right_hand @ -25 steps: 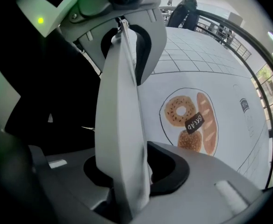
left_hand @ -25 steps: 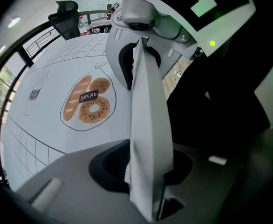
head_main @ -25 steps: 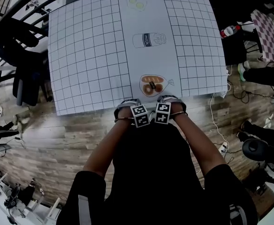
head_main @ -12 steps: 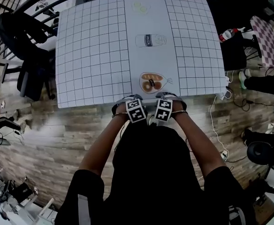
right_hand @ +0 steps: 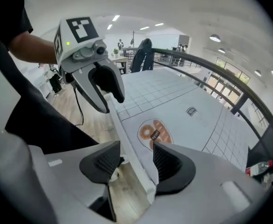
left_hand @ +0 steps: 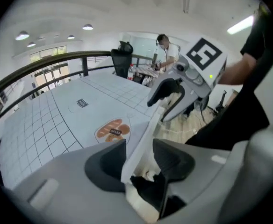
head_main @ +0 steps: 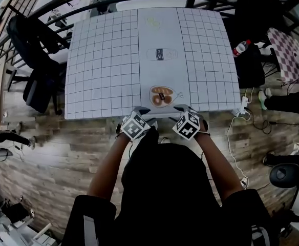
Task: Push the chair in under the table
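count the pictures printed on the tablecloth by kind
milk print: 1
bread print: 1
egg print, faint: 1
total: 3

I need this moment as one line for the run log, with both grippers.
place: near side of table | left gripper: open, white strip between jaws | right gripper: jaws opening, same strip between them
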`<state>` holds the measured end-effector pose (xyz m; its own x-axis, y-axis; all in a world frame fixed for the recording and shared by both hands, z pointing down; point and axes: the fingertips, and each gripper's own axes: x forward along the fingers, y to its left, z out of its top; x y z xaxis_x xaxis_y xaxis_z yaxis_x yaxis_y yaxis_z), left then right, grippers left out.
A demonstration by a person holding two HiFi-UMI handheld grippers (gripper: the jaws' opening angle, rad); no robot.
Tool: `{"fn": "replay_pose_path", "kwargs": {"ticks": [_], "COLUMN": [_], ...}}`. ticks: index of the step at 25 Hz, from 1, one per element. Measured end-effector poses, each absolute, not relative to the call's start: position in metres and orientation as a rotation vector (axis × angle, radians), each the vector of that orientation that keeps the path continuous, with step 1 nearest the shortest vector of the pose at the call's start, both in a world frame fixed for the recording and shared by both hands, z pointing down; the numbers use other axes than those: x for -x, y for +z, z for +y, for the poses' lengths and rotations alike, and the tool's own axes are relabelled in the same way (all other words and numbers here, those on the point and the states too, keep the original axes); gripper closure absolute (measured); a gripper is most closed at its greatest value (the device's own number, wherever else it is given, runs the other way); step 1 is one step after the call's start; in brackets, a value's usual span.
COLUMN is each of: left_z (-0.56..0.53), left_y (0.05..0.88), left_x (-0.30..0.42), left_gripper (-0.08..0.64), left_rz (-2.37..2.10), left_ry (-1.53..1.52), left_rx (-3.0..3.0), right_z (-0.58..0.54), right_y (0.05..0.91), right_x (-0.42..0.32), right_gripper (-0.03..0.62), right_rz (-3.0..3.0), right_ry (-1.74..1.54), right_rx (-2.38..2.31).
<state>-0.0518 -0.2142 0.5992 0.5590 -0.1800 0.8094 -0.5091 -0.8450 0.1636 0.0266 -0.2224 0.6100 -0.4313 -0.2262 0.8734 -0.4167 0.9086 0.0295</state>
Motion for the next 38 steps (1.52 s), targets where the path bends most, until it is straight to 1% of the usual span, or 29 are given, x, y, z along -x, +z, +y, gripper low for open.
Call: {"fn": "replay_pose_path", "kwargs": {"ticks": [4,6,10,11,13,14,15,20,28,31,38], "left_z": [-0.213,-0.209,-0.202,-0.200,-0.195,-0.192,-0.190,-0.177,-0.163,-0.157,-0.148], "left_y": [0.562,0.546,0.509,0.499,0.480,0.472,0.465,0.448,0.417,0.400,0.384], "left_x": [0.037,0.033,0.029,0.028,0.029,0.030,0.032,0.039,0.057,0.061,0.071], "left_gripper": [0.377,0.382,0.425,0.447,0.495,0.524,0.549,0.549,0.551,0.551,0.551], "left_rz": [-0.685,-0.746,-0.876,-0.908,-0.989,-1.034,-1.074,-1.206,-1.462,-1.536,-1.670], "left_ry": [0.943,0.864,0.707,0.668,0.599,0.573,0.555,0.498,0.319,0.244,0.241], "left_rx": [-2.499,-2.516,-2.521,-2.525,-2.535,-2.537,-2.539,-2.567,-2.543,-2.562,-2.579], "right_z": [-0.227,-0.228,-0.227,-0.226,-0.224,-0.223,-0.221,-0.205,-0.185,-0.180,-0.171], "right_y": [0.558,0.524,0.475,0.468,0.456,0.451,0.446,0.437,0.400,0.393,0.384], "right_x": [-0.030,-0.035,-0.049,-0.054,-0.064,-0.069,-0.072,-0.073,-0.097,-0.100,-0.085], "right_gripper": [0.377,0.402,0.447,0.467,0.558,0.586,0.592,0.594,0.595,0.595,0.595], "right_rz": [-2.198,-2.293,-2.401,-2.418,-2.441,-2.452,-2.466,-2.518,-2.542,-2.543,-2.588], "right_ry": [0.287,0.325,0.341,0.354,0.360,0.358,0.363,0.387,0.217,0.212,0.169], "right_rx": [-0.677,-0.821,-1.013,-1.060,-1.154,-1.195,-1.231,-1.314,-1.598,-1.628,-1.591]}}
